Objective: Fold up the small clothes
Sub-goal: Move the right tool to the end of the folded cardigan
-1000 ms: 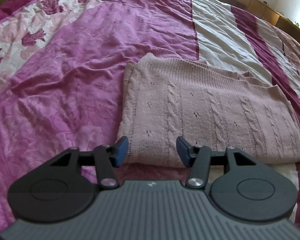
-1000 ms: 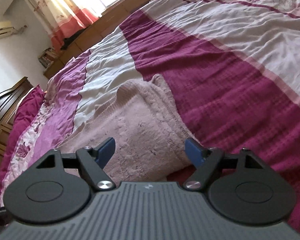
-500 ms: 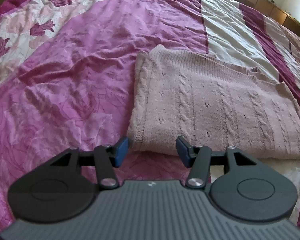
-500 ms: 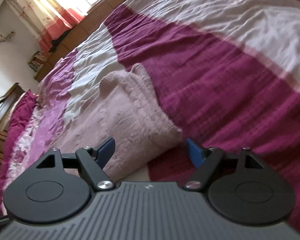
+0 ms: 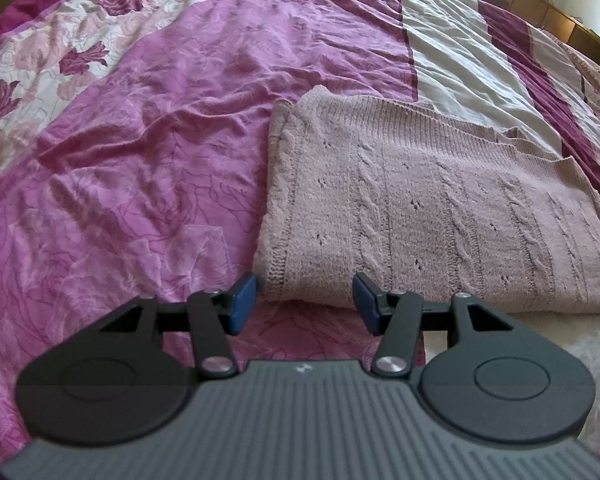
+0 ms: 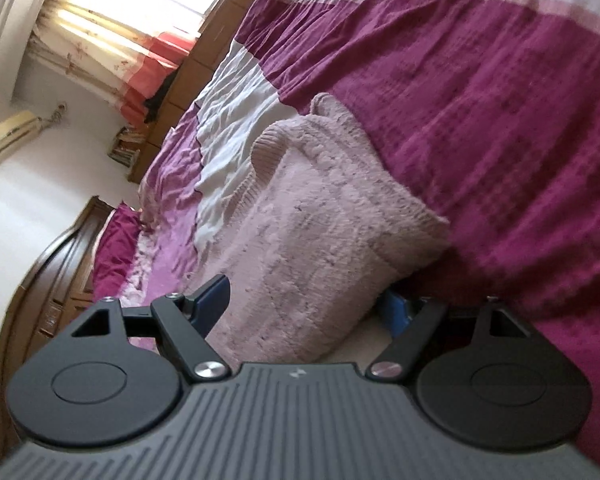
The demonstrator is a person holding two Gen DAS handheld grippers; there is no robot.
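A folded pale pink cable-knit sweater (image 5: 440,208) lies flat on the bed. My left gripper (image 5: 304,304) is open and empty, its blue pads just short of the sweater's near left corner. In the right wrist view the sweater (image 6: 300,240) runs away from me. My right gripper (image 6: 304,308) is open, tilted, with its pads on either side of the sweater's near right corner; the right pad (image 6: 394,314) sits low under the fold's edge. Whether it touches the knit I cannot tell.
The bed is covered by a wrinkled pink floral quilt (image 5: 140,160) with white and dark magenta stripes (image 6: 500,120). A wooden headboard (image 6: 60,264), curtains (image 6: 112,44) and a wall air conditioner (image 6: 8,140) stand beyond the bed.
My left gripper has pulled back a little from the sweater's near edge. My right gripper has rolled and moved in on the sweater's near right corner, which now lies between its pads.
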